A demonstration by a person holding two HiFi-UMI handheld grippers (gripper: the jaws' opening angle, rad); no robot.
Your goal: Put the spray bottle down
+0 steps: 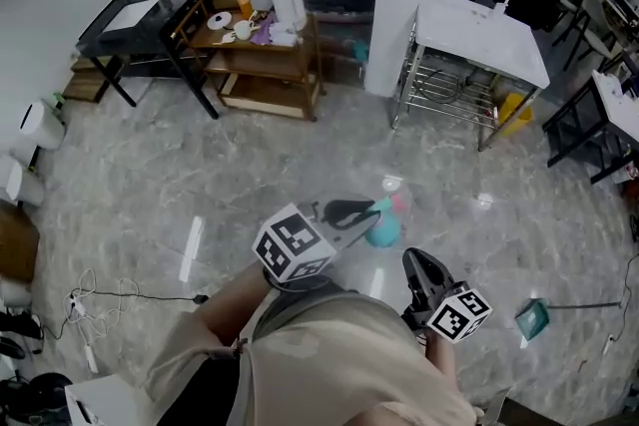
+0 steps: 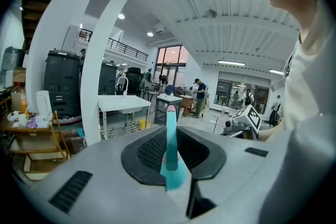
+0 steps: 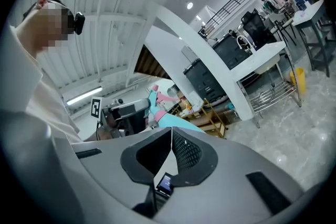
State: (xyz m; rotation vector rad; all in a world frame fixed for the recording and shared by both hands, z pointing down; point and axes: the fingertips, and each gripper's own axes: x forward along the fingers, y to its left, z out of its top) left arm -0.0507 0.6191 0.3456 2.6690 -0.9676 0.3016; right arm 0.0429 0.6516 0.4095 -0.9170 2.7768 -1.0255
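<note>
Jaws of the left gripper pinch a teal spray bottle, its pink-tipped top standing up between the pads, carried clear of the grey marbled floor in front of the person's waist. Just to its right, the right gripper hangs with jaws pressed together on nothing. Beyond them stand a white pillar, a white table on a wire frame and a cluttered wooden shelf
</note>
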